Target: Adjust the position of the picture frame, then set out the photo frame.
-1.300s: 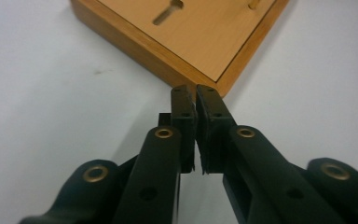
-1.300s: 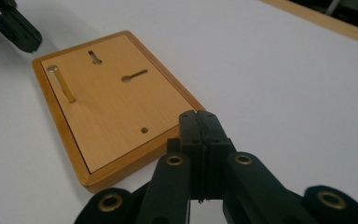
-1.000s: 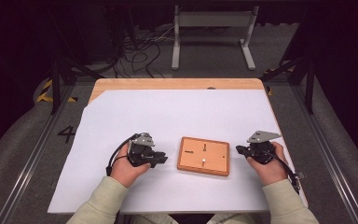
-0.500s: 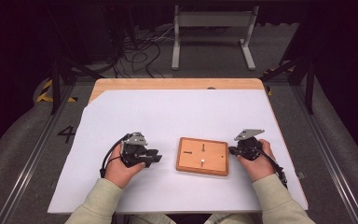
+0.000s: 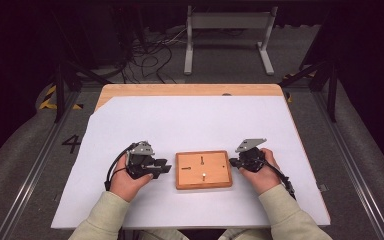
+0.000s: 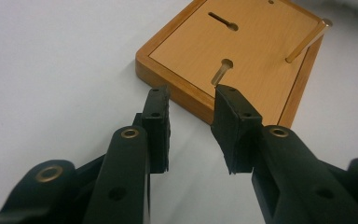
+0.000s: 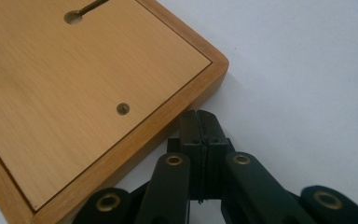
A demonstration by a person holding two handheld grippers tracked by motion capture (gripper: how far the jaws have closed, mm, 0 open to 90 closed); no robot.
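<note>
The flat square wooden board with a raised darker rim (image 5: 203,170) lies near my edge of the white paper-covered table (image 5: 190,125), squarely between my two grippers. Its pale face carries two keyhole slots and at least one short wooden peg (image 6: 305,39) that stands up from it. I judge it stiff, light enough to skid on the smooth sheet, and not fragile apart from the peg. The rim is the place to take it: a pinch across one edge, or a push against opposite sides.

My left gripper (image 5: 161,167) rests at the board's left side. In the left gripper view its jaws stand apart and have just been opening; nothing lies between the pads (image 6: 157,122), and the board's near corner (image 6: 142,63) sits just beyond them, beside the nearer slot. The left hand (image 5: 127,177) lies low on the table, palm wrapped over the gripper body, forearm coming in from the lower edge.

My right gripper (image 5: 235,162) points at the board's right edge. In the right gripper view its pads are pressed flat together on nothing, tips just beside the rim (image 7: 182,100); whether they touch it I cannot tell. The right hand (image 5: 262,170) holds it level and low.
</note>
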